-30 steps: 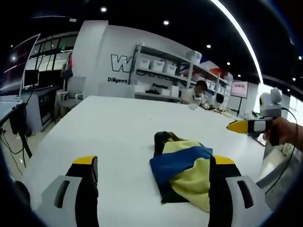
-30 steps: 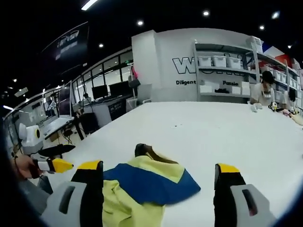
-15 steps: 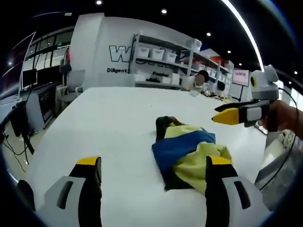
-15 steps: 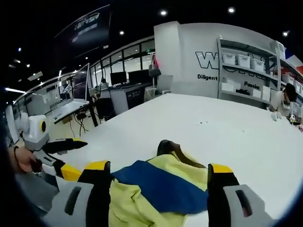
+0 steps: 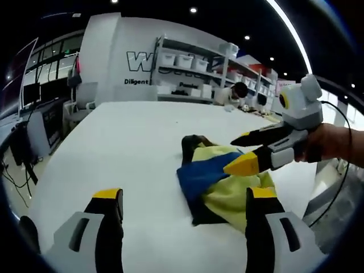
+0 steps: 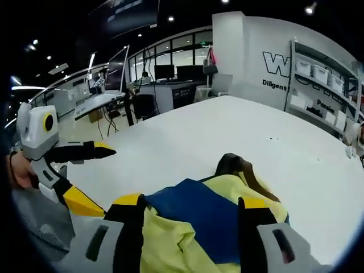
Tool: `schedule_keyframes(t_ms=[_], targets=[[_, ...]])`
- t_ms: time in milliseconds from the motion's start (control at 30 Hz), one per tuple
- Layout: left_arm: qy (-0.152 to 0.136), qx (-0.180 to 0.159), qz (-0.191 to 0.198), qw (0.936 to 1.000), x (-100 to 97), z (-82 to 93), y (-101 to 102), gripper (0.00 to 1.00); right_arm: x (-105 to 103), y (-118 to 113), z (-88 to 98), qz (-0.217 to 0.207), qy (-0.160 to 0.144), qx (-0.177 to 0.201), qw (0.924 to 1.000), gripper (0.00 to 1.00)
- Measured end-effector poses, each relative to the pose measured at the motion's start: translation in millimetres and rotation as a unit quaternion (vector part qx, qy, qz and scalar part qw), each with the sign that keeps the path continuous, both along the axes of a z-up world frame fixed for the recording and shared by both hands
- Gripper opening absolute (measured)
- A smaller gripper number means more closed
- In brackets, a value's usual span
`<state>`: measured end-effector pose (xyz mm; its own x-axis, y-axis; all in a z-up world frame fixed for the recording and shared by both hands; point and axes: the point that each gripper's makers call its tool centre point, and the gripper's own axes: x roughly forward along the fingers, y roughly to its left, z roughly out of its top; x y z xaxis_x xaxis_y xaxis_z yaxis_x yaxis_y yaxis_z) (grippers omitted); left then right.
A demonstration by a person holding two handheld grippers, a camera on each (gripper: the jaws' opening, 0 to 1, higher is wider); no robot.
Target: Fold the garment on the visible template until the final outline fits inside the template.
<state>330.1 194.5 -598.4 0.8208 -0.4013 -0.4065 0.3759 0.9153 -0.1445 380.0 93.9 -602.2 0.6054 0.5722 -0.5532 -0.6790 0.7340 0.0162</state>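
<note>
A metal shelving rack with white storage bins [image 5: 187,62] stands at twelve o'clock beyond the broad white table [image 5: 131,142], with dark desk monitors [image 6: 165,71] alongside.

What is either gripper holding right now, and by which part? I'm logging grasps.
Nothing is held. The left gripper is open above the white table. The right gripper is open over the crumpled yellow-and-blue garment, not gripping it.

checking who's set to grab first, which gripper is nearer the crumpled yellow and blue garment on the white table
Right. The right gripper is over the crumpled yellow and blue garment, jaws open astride it. The left gripper is back from it, cloth ahead beside its right jaw.
</note>
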Motion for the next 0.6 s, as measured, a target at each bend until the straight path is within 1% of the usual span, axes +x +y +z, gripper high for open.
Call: schedule_keyframes(t_ms=[33, 133, 200, 300, 400, 500, 533, 600], targets=[[0.001, 0.001, -0.006, 1.0, -1.1, -0.3, -2.2, 0.82, -0.3, 2.0, -2.9, 0.004, 0.002, -0.004, 1.0, 0.59], [0.002, 0.003, -0.011, 0.9999, -1.6, -0.4, -4.6, 0.82, -1.2, 8.5, -10.1, 0.019, 0.012, -0.013, 0.9997, 0.56], [0.003, 0.003, -0.011, 0.9999, -1.9, -0.7, -4.8, 0.82, -4.9, 15.0, -15.8, 0.039, 0.021, -0.027, 0.9987, 0.52], [0.006, 0.003, -0.01, 0.9999, -2.3, -2.0, -4.4, 0.81, -5.5, 24.8, -21.2, 0.059, 0.017, -0.04, 0.9973, 0.48], [0.007, 0.002, -0.011, 0.9999, -2.1, -2.4, -5.0, 0.81, -5.1, 28.5, -27.1, 0.067, 0.025, -0.051, 0.9962, 0.42], [0.008, 0.002, -0.012, 0.9999, -2.4, -2.8, -6.3, 0.8, -6.8, 32.9, -28.9, 0.076, 0.029, -0.05, 0.9954, 0.4], [0.01, 0.002, -0.013, 0.9999, -2.3, -3.3, -6.6, 0.8, -9.6, 37.2, -29.1, 0.085, 0.033, -0.043, 0.9949, 0.38], [0.011, 0.001, -0.013, 0.9999, -2.3, -3.6, -6.9, 0.8, -11.3, 39.6, -31.5, 0.091, 0.036, -0.049, 0.994, 0.34]])
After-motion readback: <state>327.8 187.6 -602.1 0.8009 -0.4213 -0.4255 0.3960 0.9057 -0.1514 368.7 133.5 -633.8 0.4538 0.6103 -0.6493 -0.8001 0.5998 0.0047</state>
